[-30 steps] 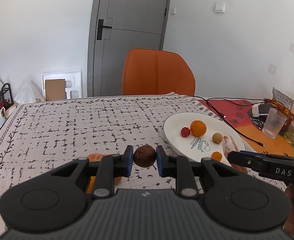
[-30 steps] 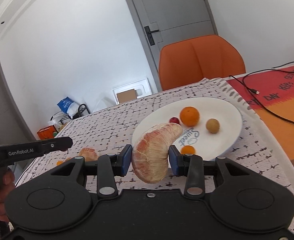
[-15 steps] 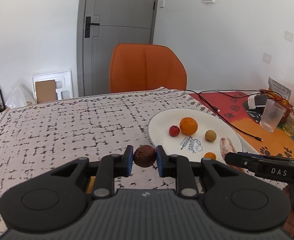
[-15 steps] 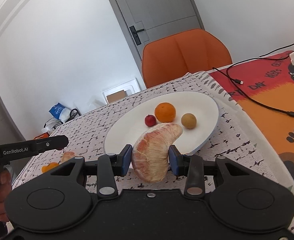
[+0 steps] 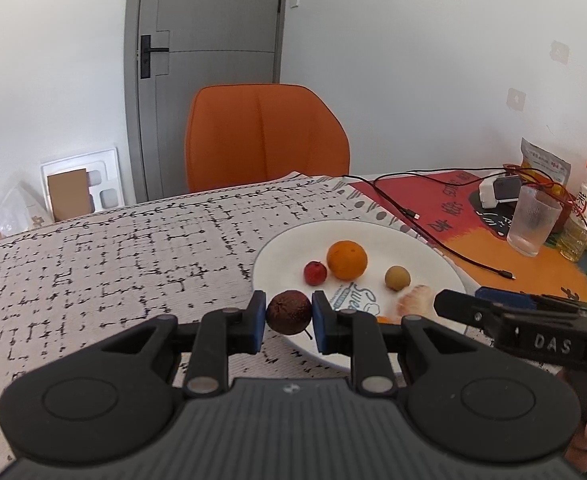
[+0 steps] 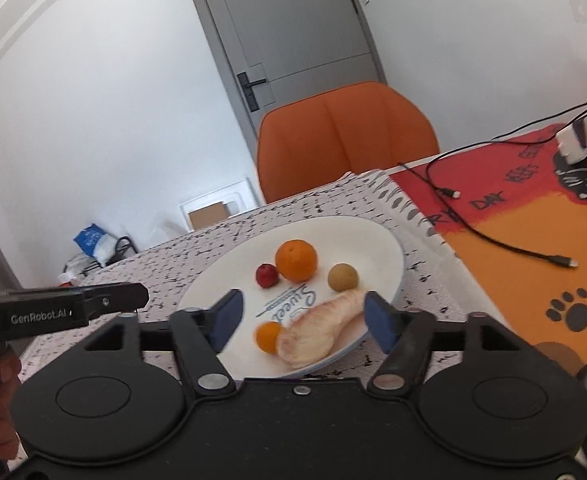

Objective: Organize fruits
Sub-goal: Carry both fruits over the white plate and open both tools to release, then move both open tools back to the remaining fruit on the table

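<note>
The left gripper [image 5: 288, 317] squeezes a dark fruit [image 5: 288, 312] by the plate [image 6: 377, 240] rim. The right gripper [image 6: 301, 320] jaws (just opening) let go; the pomelo slice [image 6: 317, 336] lies on the plate.

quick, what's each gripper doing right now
left gripper: shut on dark brown fruit.
right gripper: jaws just opened, pomelo segment lying free on plate.

Right hand-held gripper [image 6: 301, 320] just opened — pomelo segment [image 6: 317, 334] on plate [image 6: 389, 256]
</note>
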`<state>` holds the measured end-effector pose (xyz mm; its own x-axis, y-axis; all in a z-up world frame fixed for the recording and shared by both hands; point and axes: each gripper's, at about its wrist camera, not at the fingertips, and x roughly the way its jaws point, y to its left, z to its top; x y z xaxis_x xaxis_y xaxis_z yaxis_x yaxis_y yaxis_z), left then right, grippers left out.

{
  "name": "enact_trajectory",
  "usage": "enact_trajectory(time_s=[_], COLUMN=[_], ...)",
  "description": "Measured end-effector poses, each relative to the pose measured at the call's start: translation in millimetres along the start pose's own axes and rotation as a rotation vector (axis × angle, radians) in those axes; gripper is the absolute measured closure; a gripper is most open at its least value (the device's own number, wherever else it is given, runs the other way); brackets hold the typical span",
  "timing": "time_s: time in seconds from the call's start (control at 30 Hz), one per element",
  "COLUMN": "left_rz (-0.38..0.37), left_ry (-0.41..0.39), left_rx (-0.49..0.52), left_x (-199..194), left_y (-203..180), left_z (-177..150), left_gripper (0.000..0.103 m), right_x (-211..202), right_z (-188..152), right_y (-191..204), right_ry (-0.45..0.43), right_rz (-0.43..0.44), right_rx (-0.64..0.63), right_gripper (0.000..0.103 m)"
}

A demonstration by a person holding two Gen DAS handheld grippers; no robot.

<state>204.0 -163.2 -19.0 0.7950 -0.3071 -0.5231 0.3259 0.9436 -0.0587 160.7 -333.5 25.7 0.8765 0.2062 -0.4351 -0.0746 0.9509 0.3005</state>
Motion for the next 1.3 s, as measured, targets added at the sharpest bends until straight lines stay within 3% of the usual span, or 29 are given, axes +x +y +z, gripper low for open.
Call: enact_trajectory(time_s=[0.13,0.27,0.37,0.53,0.63,0.93,1.3], left_rz=[-0.016,-0.024,-0.020,0.023,0.068,0.134,0.219], left_ry=[0.004,-0.003,0.006,-0.009,-0.018,-0.040,-0.047], left_rx=[-0.004,-0.010,-0.015,-0.031,-0.037,-0.068,-0.092], left_x=[3,2,0,-9,-14,-35,-59], left_y=[-4,-6,-4,6,12,38,69], left_z=[2,4,4,1,0,-6,-12], left_gripper=[0.080,0.076,0.072,0.037,0.023,0.014,0.010], right_x=[-4,-6,-8,-8,-8,-6,0], right_z=[-1,-1,-2,-3,-4,-4,-6], right_y=[-6,-8,-5,0,4,20,49], right_ry=[0.001,0.006,0.010,0.013,0.012,0.024,0.042], right_rz=[0.010,0.019,0.031,0.032,0.028,0.030,0.067], right_rx=[0.018,0.027,0.025,0.021,0.015,-0.002,-0.041], right_gripper=[0.031,0.016,0.013,0.007,0.003,0.000,0.000])
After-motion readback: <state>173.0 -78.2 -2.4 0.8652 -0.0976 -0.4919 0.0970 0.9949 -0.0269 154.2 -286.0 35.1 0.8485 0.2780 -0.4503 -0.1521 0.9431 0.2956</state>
